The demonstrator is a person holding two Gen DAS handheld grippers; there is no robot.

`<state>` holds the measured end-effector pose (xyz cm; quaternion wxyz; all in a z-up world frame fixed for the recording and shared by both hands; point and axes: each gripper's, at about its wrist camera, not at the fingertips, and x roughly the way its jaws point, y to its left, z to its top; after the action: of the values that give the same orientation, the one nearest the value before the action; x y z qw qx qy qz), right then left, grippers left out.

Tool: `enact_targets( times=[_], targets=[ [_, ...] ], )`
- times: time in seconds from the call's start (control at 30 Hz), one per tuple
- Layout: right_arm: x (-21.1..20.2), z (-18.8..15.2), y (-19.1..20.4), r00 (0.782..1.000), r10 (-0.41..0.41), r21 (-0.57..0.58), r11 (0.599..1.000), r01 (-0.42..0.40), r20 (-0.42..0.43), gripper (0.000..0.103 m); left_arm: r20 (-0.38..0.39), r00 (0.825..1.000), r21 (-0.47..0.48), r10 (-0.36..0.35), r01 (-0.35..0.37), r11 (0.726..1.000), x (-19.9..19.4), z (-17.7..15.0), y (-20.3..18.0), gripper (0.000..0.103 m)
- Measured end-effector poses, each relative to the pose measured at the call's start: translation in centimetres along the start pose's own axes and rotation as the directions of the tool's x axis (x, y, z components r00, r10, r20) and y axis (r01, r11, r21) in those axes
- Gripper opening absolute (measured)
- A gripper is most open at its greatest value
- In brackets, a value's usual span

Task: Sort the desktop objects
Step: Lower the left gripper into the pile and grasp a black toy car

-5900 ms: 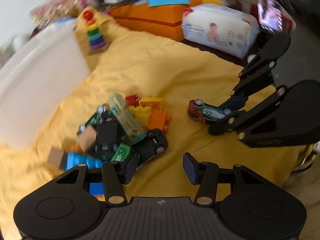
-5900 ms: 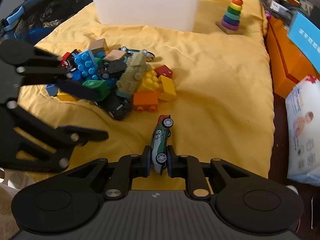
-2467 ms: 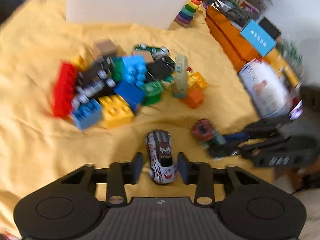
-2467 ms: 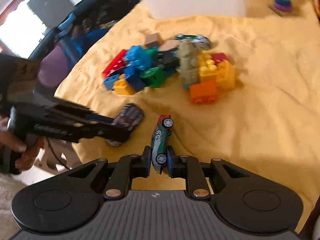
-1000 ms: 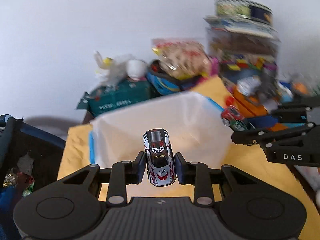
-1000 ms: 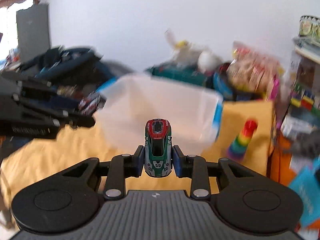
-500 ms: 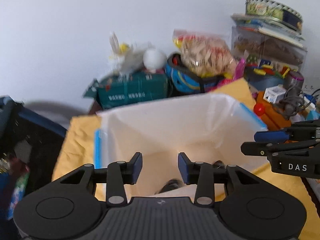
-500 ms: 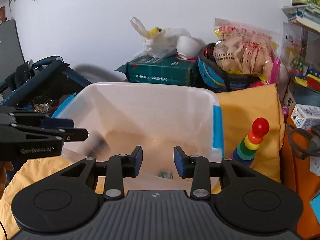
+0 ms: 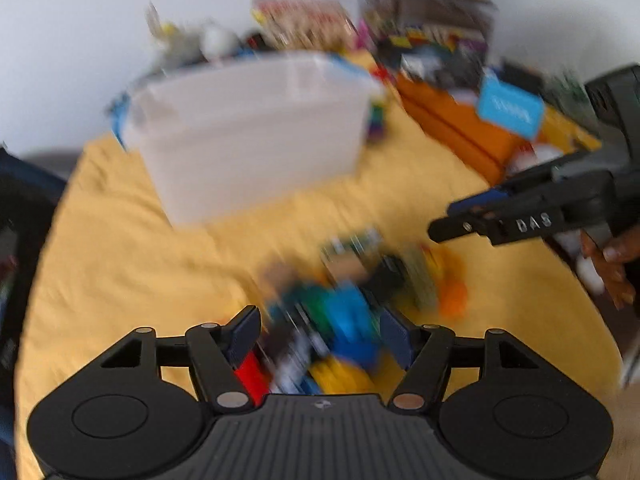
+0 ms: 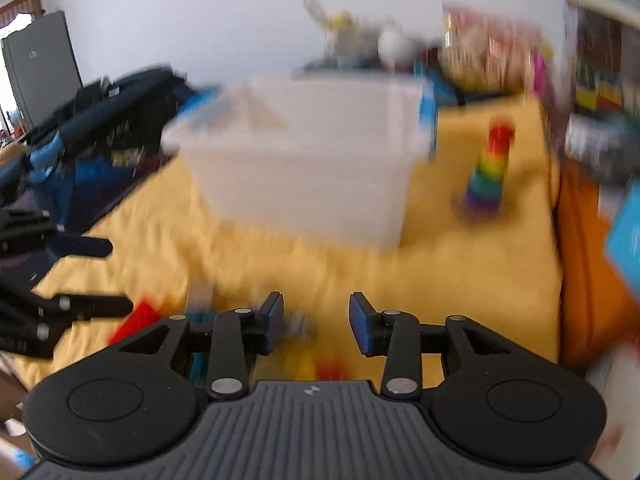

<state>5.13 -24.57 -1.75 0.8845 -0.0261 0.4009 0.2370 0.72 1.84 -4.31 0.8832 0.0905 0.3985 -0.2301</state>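
Toy pile [image 9: 352,308] lies blurred on the yellow cloth [image 9: 120,264], in front of my white bin [image 9: 256,136] — left gripper [image 9: 320,338] opening wide above it, right gripper [image 10: 316,322] opening too — both hold nothing.

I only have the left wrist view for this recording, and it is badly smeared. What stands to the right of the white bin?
Observer: In the right wrist view, a rainbow ring stacker stands upright on the yellow cloth, right of the bin.
Operator: Is the right gripper carrying anything?
Observer: No. The right gripper has nothing between its blue pads, and its jaws are opening.
Operator: And what is left of the cloth?
Observer: A dark blue bag lies beside the cloth's left edge.
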Motion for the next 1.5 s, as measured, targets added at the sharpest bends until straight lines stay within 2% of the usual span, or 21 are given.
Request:
enact_targets(
  times=[0.13, 0.3, 0.4, 0.5, 0.6, 0.7, 0.77, 0.87, 0.93, 0.97, 1.03, 1.1, 1.23, 1.3, 1.33, 1.4, 1.5],
  targets=[
    [1.0, -2.6, 0.7, 0.996, 0.003, 0.005, 1.0, -0.002, -0.085, 0.037, -0.054, 0.998, -0.015, -0.036, 0.035, 0.999, 1.0, -1.3, -1.3, 0.069],
    [0.6, -2.5, 3.5, 0.998, 0.042, -0.126, 0.991, -0.047, -0.042, 0.037, -0.056, 0.998, -0.035, -0.034, 0.032, 0.999, 1.4, -1.7, -1.5, 0.069],
    [1.2, -2.6, 4.5, 0.994, 0.082, -0.16, 0.983, -0.093, -0.071, 0.029, -0.049, 0.999, -0.042, 0.0, -0.003, 0.999, 1.5, -2.0, -1.2, 0.069],
    [2.8, -2.7, 4.3, 0.988, 0.104, -0.132, 0.984, -0.119, -0.118, 0.026, -0.049, 0.998, -0.032, 0.048, -0.049, 0.998, 1.7, -1.8, -0.5, 0.069],
    [3.4, -2.5, 4.8, 0.992, 0.047, -0.211, 0.975, -0.071, -0.117, 0.021, -0.052, 0.996, -0.008, 0.077, -0.078, 0.997, 2.0, -1.5, 0.3, 0.069],
    [3.8, -2.6, 6.1, 0.996, -0.036, -0.37, 0.929, 0.002, -0.084, 0.022, -0.072, 0.995, 0.027, 0.069, -0.067, 0.997, 2.7, -1.1, 1.0, 0.069],
    [4.3, -2.9, 6.7, 0.994, -0.094, -0.456, 0.888, 0.054, -0.064, 0.026, -0.087, 0.995, 0.045, 0.053, -0.049, 0.998, 3.3, -0.9, 1.3, 0.069],
    [4.1, -3.4, 6.9, 0.996, -0.079, -0.573, 0.819, 0.039, -0.045, 0.029, -0.091, 0.996, 0.049, 0.015, -0.01, 0.999, 3.9, -0.5, 1.9, 0.069],
    [3.8, -3.7, 7.1, 0.997, -0.061, -0.643, 0.766, 0.022, -0.038, 0.04, -0.107, 0.994, 0.056, 0.008, -0.002, 0.998, 4.4, -0.2, 2.4, 0.069],
    [3.7, -3.9, 7.3, 0.998, -0.059, -0.679, 0.734, 0.023, -0.029, 0.041, -0.121, 0.993, 0.059, -0.004, 0.011, 0.998, 4.7, 0.0, 2.6, 0.067],
    [3.8, -4.4, 7.8, 0.997, -0.081, -0.743, 0.668, 0.046, -0.01, 0.047, -0.126, 0.992, 0.064, -0.029, 0.038, 0.997, 4.9, 0.3, 3.1, 0.065],
    [4.0, -4.6, 8.1, 0.995, -0.101, -0.779, 0.624, 0.068, 0.007, 0.048, -0.129, 0.99, 0.078, -0.054, 0.064, 0.995, 5.1, 0.6, 3.3, 0.062],
    [4.2, -4.8, 7.8, 0.995, -0.099, -0.8, 0.596, 0.071, 0.015, 0.048, -0.158, 0.985, 0.132, -0.071, 0.093, 0.987, 6.1, 1.2, 3.3, 0.053],
    [4.6, -5.0, 7.9, 0.996, -0.093, -0.827, 0.558, 0.066, 0.017, 0.048, -0.174, 0.98, 0.137, -0.092, 0.117, 0.984, 6.5, 1.3, 3.2, 0.044],
    [4.8, -5.0, 8.1, 0.995, -0.093, -0.841, 0.537, 0.068, 0.021, 0.048, -0.178, 0.979, 0.135, -0.099, 0.124, 0.983, 6.6, 1.4, 3.2, 0.043],
    [5.2, -5.0, 8.5, 0.996, -0.091, -0.856, 0.514, 0.065, 0.021, 0.047, -0.173, 0.98, 0.129, -0.093, 0.116, 0.985, 6.4, 1.5, 3.4, 0.033],
    [5.8, -4.7, 9.0, 0.997, -0.078, -0.858, 0.509, 0.061, 0.025, 0.041, -0.158, 0.983, 0.101, -0.096, 0.113, 0.988, 5.7, 1.4, 4.0, 0.029]
  ],
)
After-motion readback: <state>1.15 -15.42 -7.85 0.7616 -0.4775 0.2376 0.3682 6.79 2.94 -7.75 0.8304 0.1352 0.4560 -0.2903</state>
